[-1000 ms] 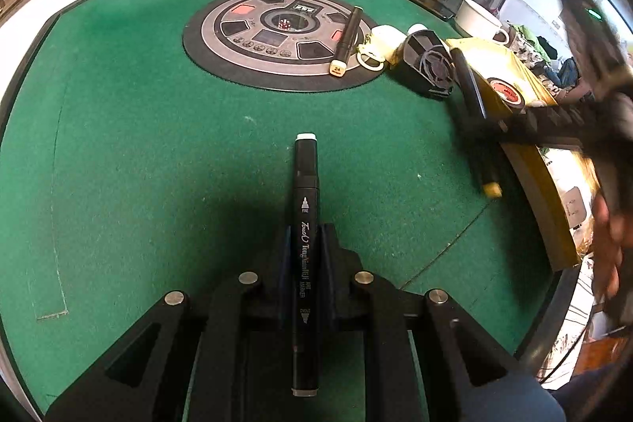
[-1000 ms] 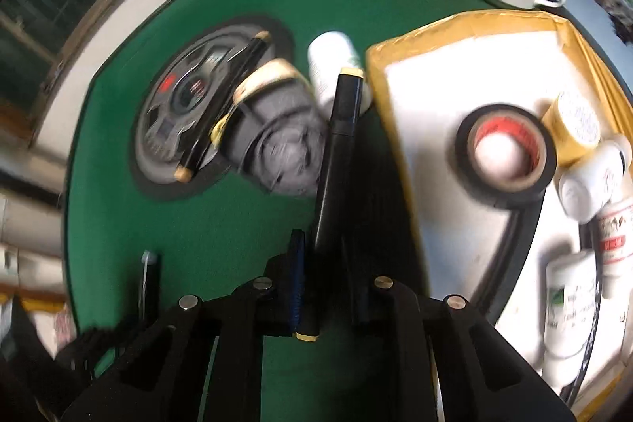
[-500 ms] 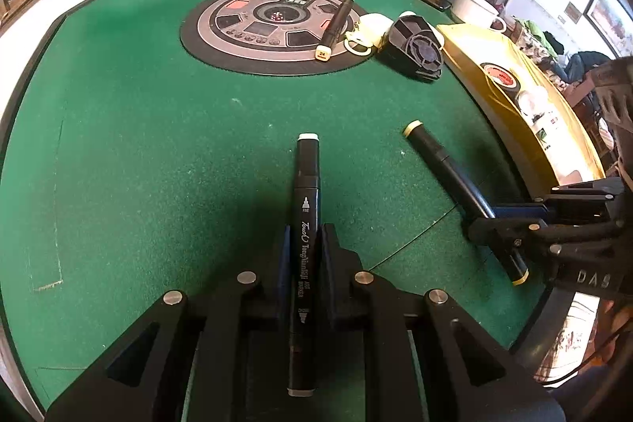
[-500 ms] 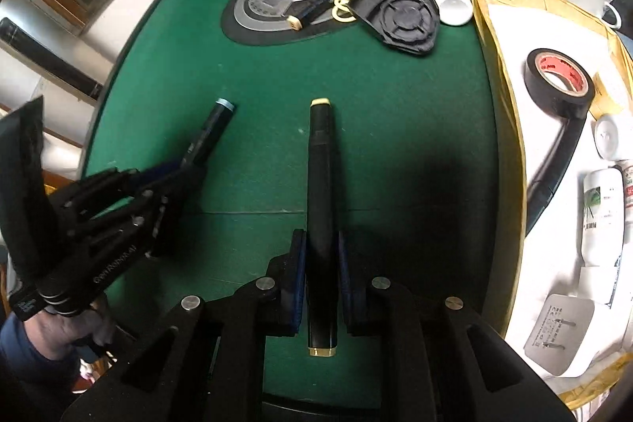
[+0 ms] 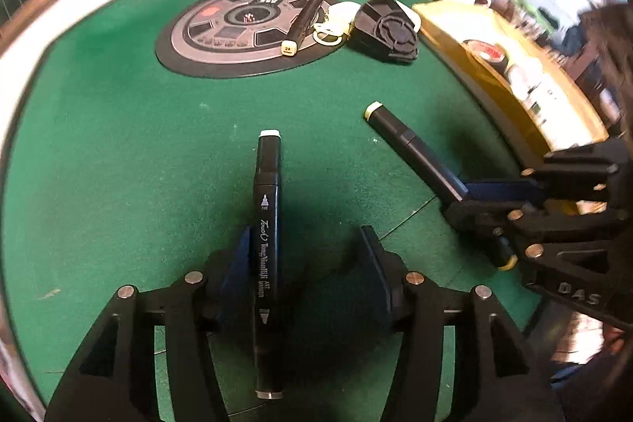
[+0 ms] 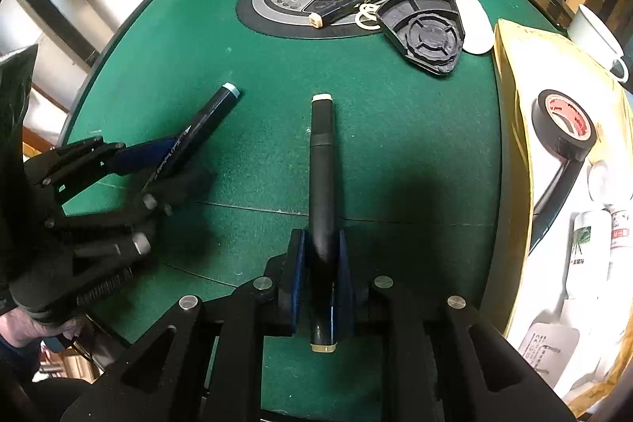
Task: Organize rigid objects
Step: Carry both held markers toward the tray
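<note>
While the left gripper (image 5: pixel 304 271) has just been opening its jaws, the grey-tipped marker (image 5: pixel 268 224) lies between them on the green felt (image 5: pixel 118 145). It leans against the left pad, and the right pad stands clear of it, so nothing holds it.

Over on the other side, the right gripper (image 6: pixel 321 283) is closed tight on the yellow-tipped marker (image 6: pixel 322 184). That marker points down at the felt, with its far tip low near the cloth.

What could go wrong? The loose marker is round, I think, so it may roll if a jaw bumps it on the way up. The second marker could land crooked or too far from the first one if the right jaws let go early. Then the two would not sit side by side.

White writing on the loose marker says "Touch", "ART MARKER" and "FINE". A third marker (image 5: pixel 304 22) on the round dial (image 5: pixel 205 26) has "24" on its cap. "DAS" shows on the right gripper's body.
</note>
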Demonstrator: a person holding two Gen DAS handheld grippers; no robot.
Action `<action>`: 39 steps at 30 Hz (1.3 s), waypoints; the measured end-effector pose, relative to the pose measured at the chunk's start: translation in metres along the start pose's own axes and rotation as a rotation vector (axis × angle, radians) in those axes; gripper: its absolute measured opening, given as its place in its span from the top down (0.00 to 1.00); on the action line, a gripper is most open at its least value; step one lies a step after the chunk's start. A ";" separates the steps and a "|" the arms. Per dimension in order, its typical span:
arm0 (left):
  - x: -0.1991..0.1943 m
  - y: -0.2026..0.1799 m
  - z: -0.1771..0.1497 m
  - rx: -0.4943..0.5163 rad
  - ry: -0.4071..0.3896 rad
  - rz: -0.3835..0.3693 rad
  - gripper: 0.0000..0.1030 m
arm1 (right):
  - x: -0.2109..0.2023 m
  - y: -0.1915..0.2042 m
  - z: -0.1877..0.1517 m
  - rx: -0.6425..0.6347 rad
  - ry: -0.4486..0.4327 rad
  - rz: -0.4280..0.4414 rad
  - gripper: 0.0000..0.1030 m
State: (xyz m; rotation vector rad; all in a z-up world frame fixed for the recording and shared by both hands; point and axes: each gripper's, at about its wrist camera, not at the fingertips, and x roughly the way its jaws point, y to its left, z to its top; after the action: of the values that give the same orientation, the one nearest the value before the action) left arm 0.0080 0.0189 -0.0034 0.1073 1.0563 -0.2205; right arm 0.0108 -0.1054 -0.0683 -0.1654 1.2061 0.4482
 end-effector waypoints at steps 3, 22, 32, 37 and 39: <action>-0.002 0.003 -0.002 -0.027 -0.024 0.013 0.78 | -0.005 -0.003 -0.007 0.009 -0.016 0.024 0.87; -0.042 -0.023 0.028 -0.141 -0.089 -0.128 0.88 | -0.077 -0.048 -0.036 0.119 -0.185 0.199 0.87; -0.041 -0.092 0.076 -0.057 -0.103 -0.252 0.88 | -0.115 -0.123 -0.064 0.283 -0.254 0.138 0.87; -0.030 -0.132 0.093 -0.011 -0.084 -0.305 0.88 | -0.124 -0.155 -0.079 0.357 -0.261 0.095 0.87; -0.025 -0.146 0.098 0.009 -0.075 -0.317 0.88 | -0.125 -0.165 -0.085 0.376 -0.255 0.074 0.87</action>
State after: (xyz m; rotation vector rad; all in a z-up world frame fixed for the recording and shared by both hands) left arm 0.0458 -0.1383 0.0688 -0.0616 0.9948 -0.5122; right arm -0.0284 -0.3156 -0.0013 0.2536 1.0259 0.2891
